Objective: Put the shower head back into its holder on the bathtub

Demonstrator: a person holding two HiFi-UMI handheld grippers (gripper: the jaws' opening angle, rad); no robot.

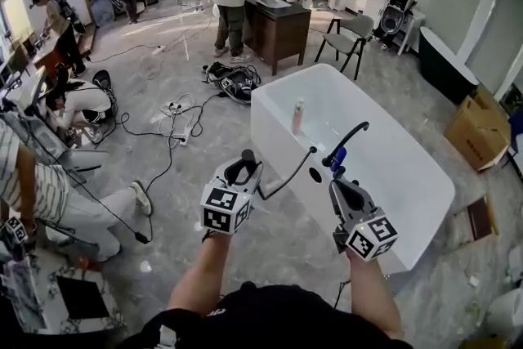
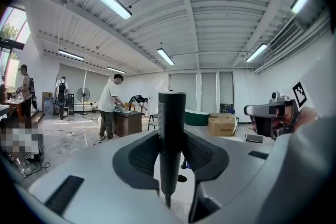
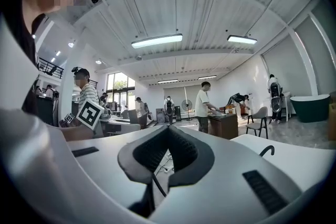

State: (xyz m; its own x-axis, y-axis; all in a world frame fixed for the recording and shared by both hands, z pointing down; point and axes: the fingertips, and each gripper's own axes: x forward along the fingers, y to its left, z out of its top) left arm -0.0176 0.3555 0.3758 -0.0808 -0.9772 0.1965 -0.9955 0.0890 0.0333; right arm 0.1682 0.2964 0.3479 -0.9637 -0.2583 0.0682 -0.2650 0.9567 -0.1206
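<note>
Grey-floored workroom w/ white bathtub (image 1: 278, 145) at 1 o'clock of the person. L. gripper (image 1: 244, 174) is clamped on the dark shower head (image 2: 171, 115), which stands upright between its jaws outside the tub, w/ the hose (image 1: 286, 180) running toward 2 o'clock to the rim by the black tap (image 1: 350, 137). R. gripper (image 3: 169, 136), jaws pressed together, hovers at 6 o'clock of the tap.

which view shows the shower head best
Left gripper view: the shower head fills the centre, upright and sharp, clamped in the left gripper. Head view shows it small, sticking up from that gripper. Right gripper view doesn't show it.
</note>
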